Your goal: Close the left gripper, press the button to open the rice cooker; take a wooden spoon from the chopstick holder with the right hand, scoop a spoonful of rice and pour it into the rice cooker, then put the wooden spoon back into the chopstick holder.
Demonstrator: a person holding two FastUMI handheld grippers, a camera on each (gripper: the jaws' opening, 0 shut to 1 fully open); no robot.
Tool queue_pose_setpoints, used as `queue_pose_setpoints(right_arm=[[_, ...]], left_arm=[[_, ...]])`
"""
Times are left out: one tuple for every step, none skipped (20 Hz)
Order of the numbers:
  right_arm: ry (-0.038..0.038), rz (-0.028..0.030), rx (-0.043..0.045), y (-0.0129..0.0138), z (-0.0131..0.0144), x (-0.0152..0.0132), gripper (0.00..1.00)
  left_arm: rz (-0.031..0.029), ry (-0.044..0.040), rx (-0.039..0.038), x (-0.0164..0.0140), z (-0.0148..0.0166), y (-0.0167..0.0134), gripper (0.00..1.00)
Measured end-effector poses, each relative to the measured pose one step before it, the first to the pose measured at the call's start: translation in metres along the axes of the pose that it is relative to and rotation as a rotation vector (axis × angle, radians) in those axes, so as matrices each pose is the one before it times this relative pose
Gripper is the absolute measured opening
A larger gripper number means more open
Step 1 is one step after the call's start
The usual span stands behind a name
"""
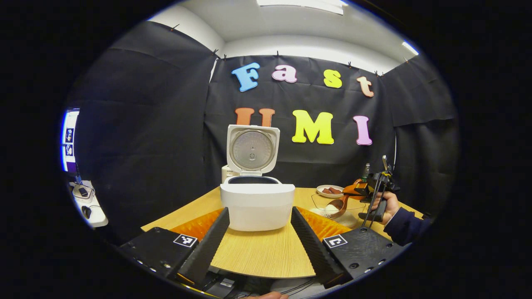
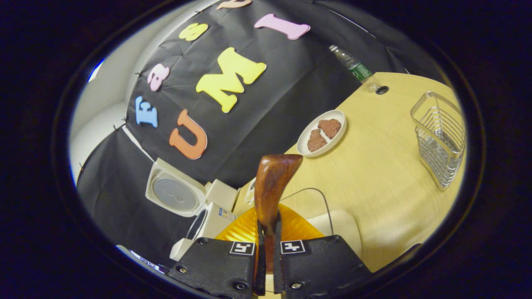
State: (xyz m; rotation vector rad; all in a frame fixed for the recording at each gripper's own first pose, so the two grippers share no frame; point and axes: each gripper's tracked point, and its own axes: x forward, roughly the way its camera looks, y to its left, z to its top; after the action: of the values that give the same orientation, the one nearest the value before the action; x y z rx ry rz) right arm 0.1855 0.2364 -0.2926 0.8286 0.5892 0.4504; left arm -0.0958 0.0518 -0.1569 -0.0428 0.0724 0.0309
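The rice cooker [image 1: 257, 205] stands on the wooden bench [image 1: 266, 257] with its lid [image 1: 252, 149] raised upright, so the inner pot is open at the top. In the left gripper view, the left tool [image 1: 259, 238] is released: its two fingers are spread wide, one on each side of the cooker, and they do not touch it.

The right tool [image 2: 266, 253] is clenched on the handle of the wooden spoon [image 2: 272, 189]; both fingers press on it and the brown wood stands up between them. In the left gripper view this same tool is at the right side of the bench, held by a hand [image 1: 384, 205] with a dark sleeve. There the spoon's bowl reaches down into a clear glass bowl [image 1: 338, 207], and it seems to carry some white rice, though this part is small and not sure.

Behind the glass bowl lies a white plate [image 2: 324, 133] with two brown pieces on it. The wire chopstick holder [image 2: 440, 139] stands well apart, near the bench edge. A green-labelled bottle [image 2: 353, 66] is at the far corner.
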Motion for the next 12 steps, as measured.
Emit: queue_pose_setpoints(right_arm=[[-0.01194,0.00977,0.03336,-0.00093,0.00544,-0.00195,0.09],[-0.0053,0.01219,0.05275,-0.00027,0.0036,-0.00232,0.09],[-0.00564,0.02166,0.0571,0.00315,0.00434,-0.0033,0.09],[-0.00723,0.02338,0.05494,0.00429,0.0054,-0.00219,0.09],[-0.00921,0.02228,0.05643,0.00379,0.00685,-0.00332,0.09],[-0.00811,0.01829,0.0594,0.00319,0.0067,-0.00252,0.09],[-0.00893,0.01774,0.06507,0.00369,0.00795,-0.00302,0.09],[-0.01488,0.02269,0.08093,0.0056,0.0085,-0.00232,0.09],[-0.00508,0.0173,0.06612,0.00512,0.00542,-0.00131,0.09],[0.00917,0.01229,0.04238,0.0048,0.00093,-0.00007,0.08],[0.00151,-0.00031,0.01411,0.00346,0.00086,-0.00132,0.09],[-0.00573,-0.00074,-0.00547,0.0042,0.00232,-0.00009,0.08]], left_arm=[[0.00143,0.0062,0.00531,0.00047,-0.00122,-0.00019,0.94],[0.00149,-0.00074,0.00885,0.00125,0.00249,0.00045,0.95],[-0.00092,-0.00408,0.00791,0.00198,0.00143,-0.00166,0.95],[-0.00257,-0.00377,0.00646,0.00146,0.00027,-0.00223,0.95],[-0.00113,0.00041,0.00512,0.00009,0.00217,-0.00011,0.95],[-0.00028,0.0028,0.00472,0.00182,0.00076,-0.00185,0.94],[0.00046,-0.00027,0.00371,0.0036,0.00263,-0.00103,0.94],[0.00211,-0.0025,0.00018,0.0018,0.00434,0.0001,0.94],[0.00117,-0.00153,-0.00054,0.00251,0.00379,-0.00009,0.94],[0.00234,-0.00007,-0.00213,0.00203,0.00207,-0.00081,0.95],[0.00012,-0.00038,-0.00244,0.00209,0.00298,-0.00166,0.95],[-0.00452,0.00134,-0.00132,0.00205,0.00198,-0.00241,0.94]])
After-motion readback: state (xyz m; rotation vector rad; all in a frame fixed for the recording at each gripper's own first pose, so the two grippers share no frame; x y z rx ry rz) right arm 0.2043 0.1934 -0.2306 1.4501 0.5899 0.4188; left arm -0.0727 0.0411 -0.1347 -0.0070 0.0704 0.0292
